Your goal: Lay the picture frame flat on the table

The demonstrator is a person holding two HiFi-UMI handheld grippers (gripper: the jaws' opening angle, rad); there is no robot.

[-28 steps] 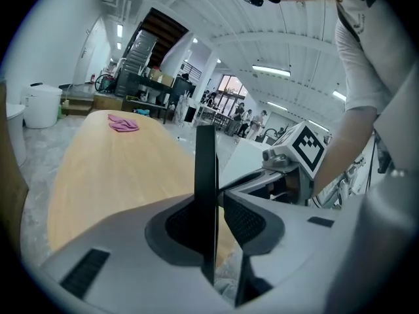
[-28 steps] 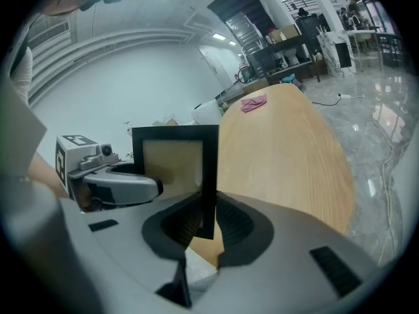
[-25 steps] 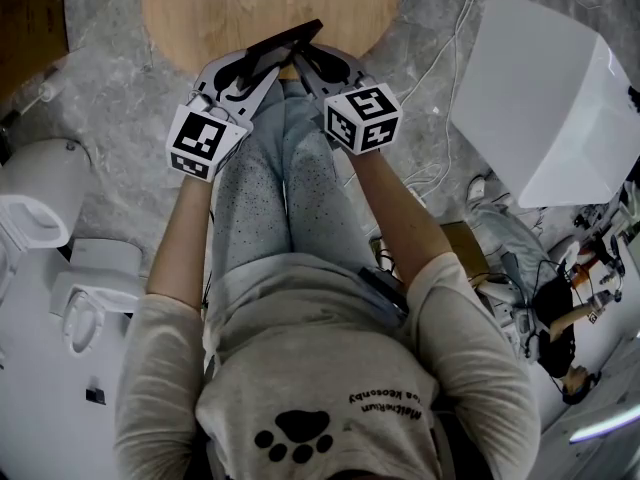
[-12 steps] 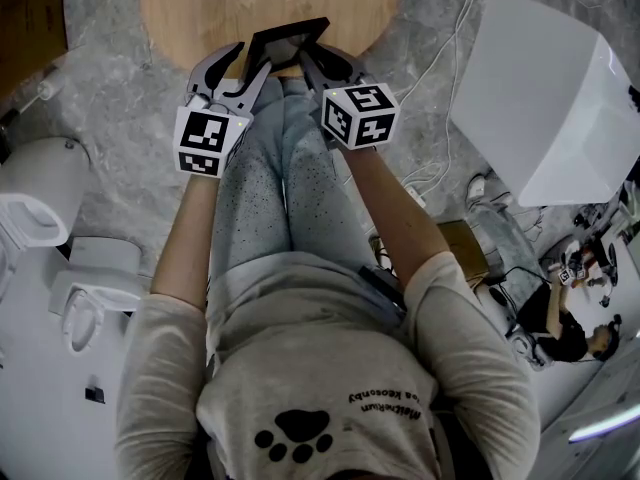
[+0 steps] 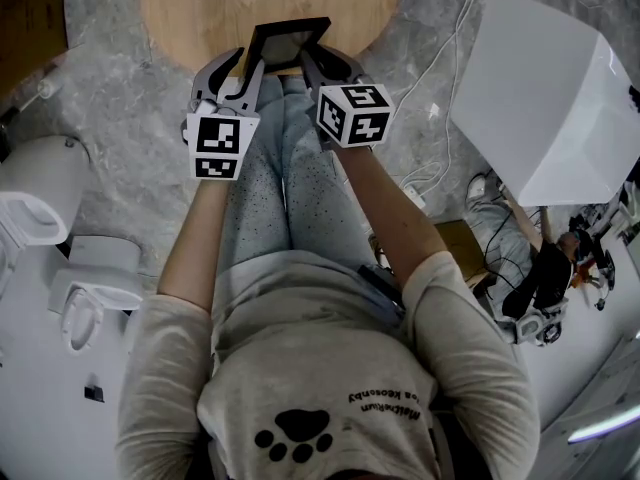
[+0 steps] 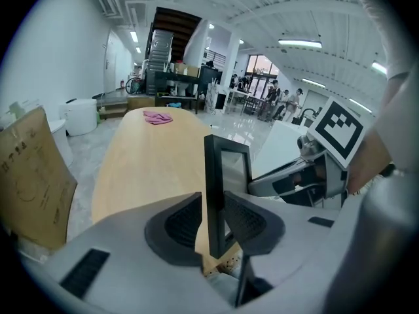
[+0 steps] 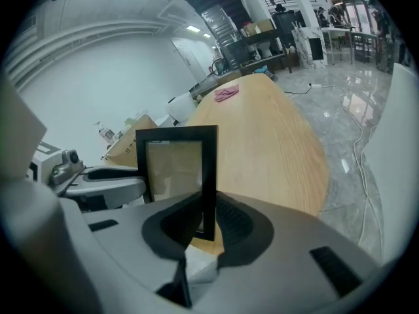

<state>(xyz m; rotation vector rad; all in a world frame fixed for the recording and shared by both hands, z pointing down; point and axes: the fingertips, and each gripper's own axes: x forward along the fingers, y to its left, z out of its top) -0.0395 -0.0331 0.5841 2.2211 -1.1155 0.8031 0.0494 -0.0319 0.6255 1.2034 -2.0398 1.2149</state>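
Observation:
A small black picture frame [image 5: 283, 45] with a glass front hangs over the near edge of the oval wooden table [image 5: 200, 8], held between both grippers. My left gripper [image 5: 248, 63] is at its left edge and my right gripper [image 5: 312, 60] at its right edge. In the left gripper view the picture frame [image 6: 226, 175] stands edge-on between the left gripper's [image 6: 213, 224] pads, whose jaws have just been closing onto it. In the right gripper view the picture frame [image 7: 175, 169] faces the camera, and the right gripper [image 7: 208, 224] is shut on its right side bar.
A pink cloth [image 6: 157, 117] lies at the table's far end. A big white box [image 5: 545, 98] and loose cables [image 5: 445, 58] are on the floor to the right. White fixtures [image 5: 40, 203] stand at the left, a cardboard sheet [image 6: 29, 175] beside the table.
The frame has turned from a thin slanted bar to showing its glass face, and sits further over the table. The left gripper's jaws spread and came back onto the frame.

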